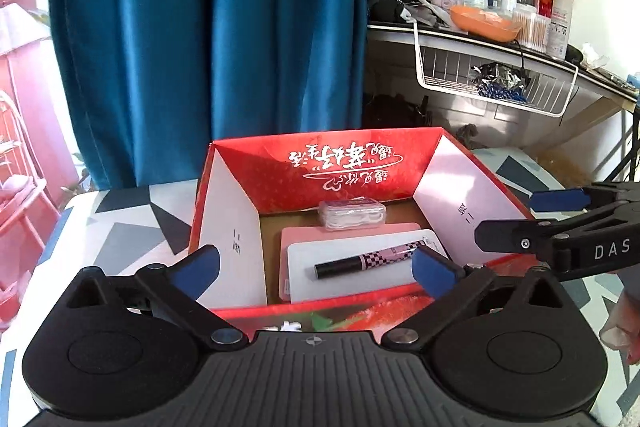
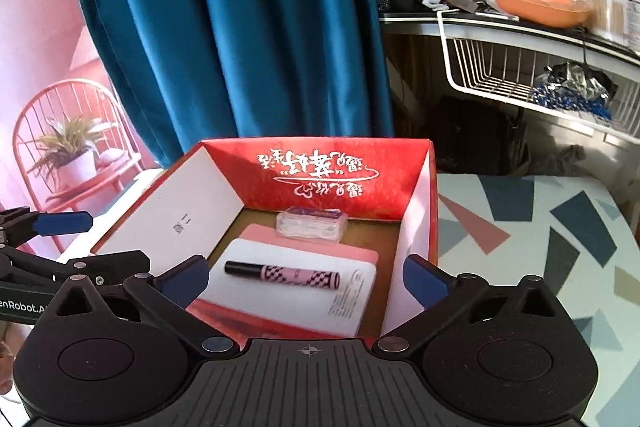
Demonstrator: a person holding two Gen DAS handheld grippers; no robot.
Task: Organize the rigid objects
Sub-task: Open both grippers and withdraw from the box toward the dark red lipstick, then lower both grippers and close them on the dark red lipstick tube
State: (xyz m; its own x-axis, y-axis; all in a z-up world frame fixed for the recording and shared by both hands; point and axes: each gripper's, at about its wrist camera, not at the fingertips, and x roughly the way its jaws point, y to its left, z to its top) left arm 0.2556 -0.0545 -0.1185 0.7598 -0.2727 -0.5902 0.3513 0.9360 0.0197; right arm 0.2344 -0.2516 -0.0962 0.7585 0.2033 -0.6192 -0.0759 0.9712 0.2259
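From the left wrist, the left gripper (image 1: 316, 269) hangs spread and empty over the near wall of the red box (image 1: 344, 171); inside it, a checkered pink tube (image 1: 370, 259) lies on a white slab (image 1: 352, 281), with a clear case (image 1: 353, 214) beyond. From the right wrist, the right gripper (image 2: 306, 281) is likewise spread, holding nothing, over the same box, tube and slab.

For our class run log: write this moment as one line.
left claw: open, empty | right claw: open, empty | tube, white slab, clear case: in red box
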